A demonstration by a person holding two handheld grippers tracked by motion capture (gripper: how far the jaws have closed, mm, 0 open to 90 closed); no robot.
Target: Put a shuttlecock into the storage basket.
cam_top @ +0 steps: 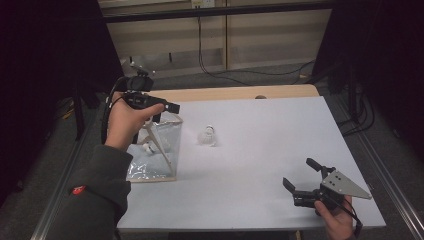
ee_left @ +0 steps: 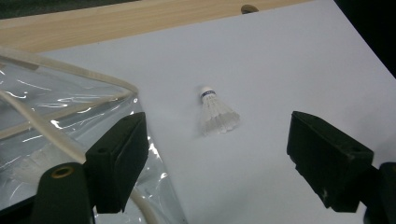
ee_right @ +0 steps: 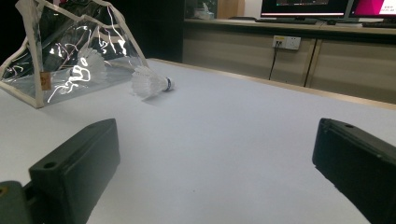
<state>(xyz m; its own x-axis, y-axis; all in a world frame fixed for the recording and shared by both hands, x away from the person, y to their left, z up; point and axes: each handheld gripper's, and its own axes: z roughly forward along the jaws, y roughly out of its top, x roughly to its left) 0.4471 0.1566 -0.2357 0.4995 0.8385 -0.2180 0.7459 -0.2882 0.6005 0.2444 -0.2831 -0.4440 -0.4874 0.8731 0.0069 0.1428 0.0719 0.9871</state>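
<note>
A white shuttlecock [cam_top: 207,135] lies on its side on the white table top [cam_top: 260,130], just right of a clear plastic bag [cam_top: 159,152] with cream edging. Another shuttlecock [cam_top: 148,147] lies inside that bag. My left gripper [cam_top: 167,111] is held open above the bag's top edge. In the left gripper view the loose shuttlecock [ee_left: 215,114] is seen between the spread jaws, with the bag [ee_left: 56,116] at the left. My right gripper [cam_top: 299,172] rests open and empty near the front right corner. From there the shuttlecock [ee_right: 149,84] and the bag [ee_right: 70,60] lie far ahead.
A strip of bare wood [cam_top: 240,93] runs along the table's far edge. Black cables [cam_top: 235,72] trail on the floor behind it. Cabinets with a wall socket [ee_right: 286,42] stand beyond the table. White surface stretches between the shuttlecock and my right gripper.
</note>
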